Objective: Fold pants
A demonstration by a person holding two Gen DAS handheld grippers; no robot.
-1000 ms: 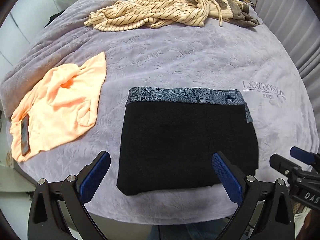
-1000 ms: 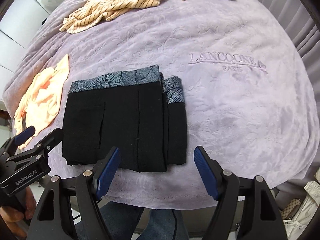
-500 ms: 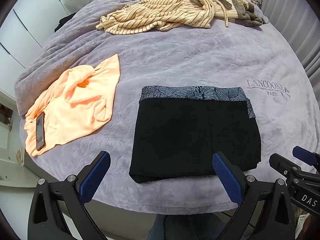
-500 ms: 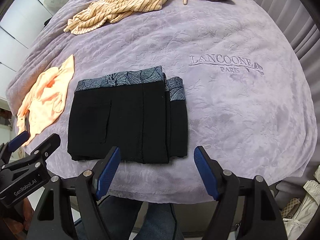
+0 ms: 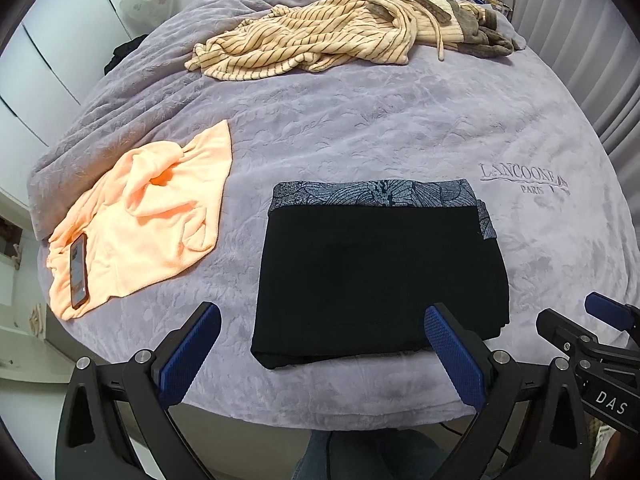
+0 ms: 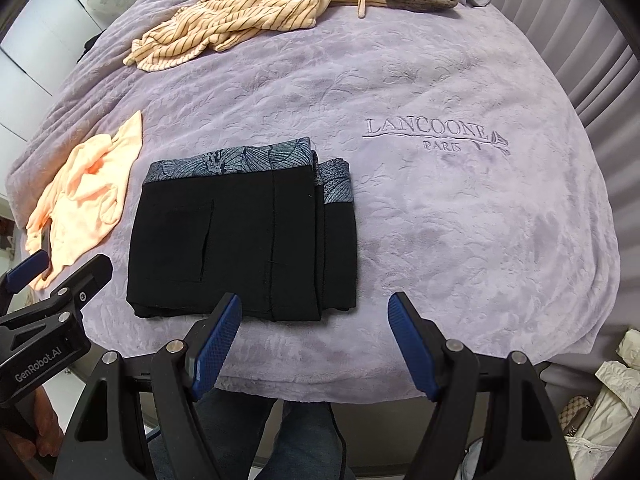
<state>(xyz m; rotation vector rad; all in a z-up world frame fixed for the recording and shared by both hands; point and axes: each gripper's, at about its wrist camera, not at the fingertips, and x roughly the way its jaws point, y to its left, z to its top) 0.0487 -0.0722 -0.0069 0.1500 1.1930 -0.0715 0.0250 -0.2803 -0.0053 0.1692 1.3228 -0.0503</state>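
On the bed [image 5: 400, 128]: pants [image 5: 376, 276] lie near its front edge as a compact folded rectangle, so folding looks finished.
Left gripper [image 5: 320, 356]: fingers wide, holding nothing.
Right gripper [image 6: 314, 346]: fingers wide, hovering clear, likely released.

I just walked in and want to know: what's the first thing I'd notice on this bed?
Your eye would land first on the black pants, folded into a neat block near the front edge of the purple blanket, with their blue leaf-print waistband facing away. To their left lies a bright orange garment with a phone resting on it, and a striped cream robe is heaped at the far end.
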